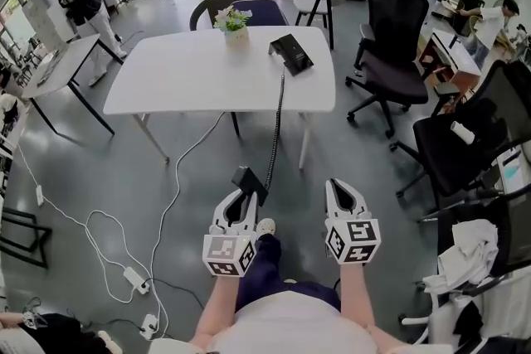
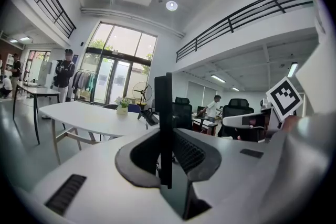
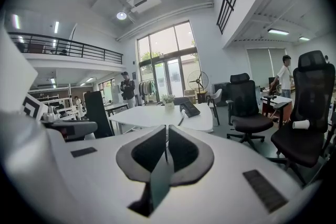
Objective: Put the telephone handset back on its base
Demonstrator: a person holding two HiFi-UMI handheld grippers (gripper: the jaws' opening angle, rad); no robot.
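The left tool point(image 1: 241, 201) is clamping the flat black telephone handset point(image 1: 249, 181), which is standing upright between its jaws. The black telephone base point(image 1: 291, 54) is lying on the white rounded surface point(image 1: 182, 75), well apart at one o'clock. The right tool point(image 1: 345, 191) is hanging empty, jaws pinched together.

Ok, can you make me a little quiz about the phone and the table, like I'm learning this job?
1. True or false: the handset lies on its base.
2. What stands on the table near the base? A) a plant B) a laptop C) a mug
3. Fill in: the handset is clamped in the ____ gripper's jaws.

Key:
1. False. The left gripper holds it off the table, and the cord runs from it to the base.
2. A
3. left
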